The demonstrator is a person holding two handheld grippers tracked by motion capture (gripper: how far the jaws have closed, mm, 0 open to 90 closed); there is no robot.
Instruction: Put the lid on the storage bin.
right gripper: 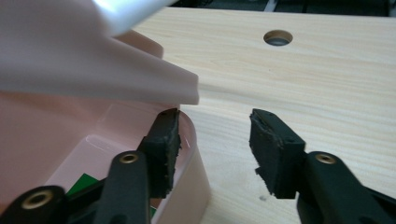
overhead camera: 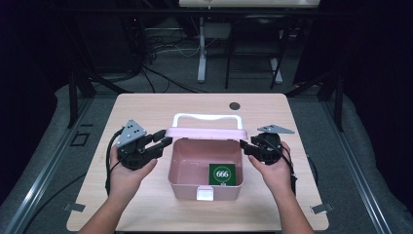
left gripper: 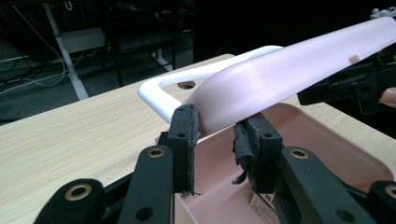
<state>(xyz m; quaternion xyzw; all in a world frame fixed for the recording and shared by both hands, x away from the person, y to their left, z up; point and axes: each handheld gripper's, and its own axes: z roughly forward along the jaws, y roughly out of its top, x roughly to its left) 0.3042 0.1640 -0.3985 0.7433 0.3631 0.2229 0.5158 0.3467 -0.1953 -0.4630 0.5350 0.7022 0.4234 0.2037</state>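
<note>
Forearms enter from the bottom of the high view, each hand holding a gripper beside a pink box (overhead camera: pixel 180 165) at the middle of the worktop (overhead camera: pixel 146 109). The box stands open, its lid (overhead camera: pixel 204 132) raised at the far edge with a white handle (overhead camera: pixel 207 117) on top. A white latch (overhead camera: pixel 205 194) sits on the near wall. A green card (overhead camera: pixel 222 174) marked 666 lies on the box floor, toward the right.

Left gripper (overhead camera: pixel 163 139): at the lid's left end. In the left gripper view its jaws stand narrowly apart with the lid edge (left gripper: pixel 219 112) between them; whether the pads press it cannot be told.

Right gripper (overhead camera: pixel 246 145): at the lid's right end, jaws wide apart and holding nothing. In the right gripper view one jaw is over the box rim (right gripper: pixel 194 140), the other over bare worktop.
</note>
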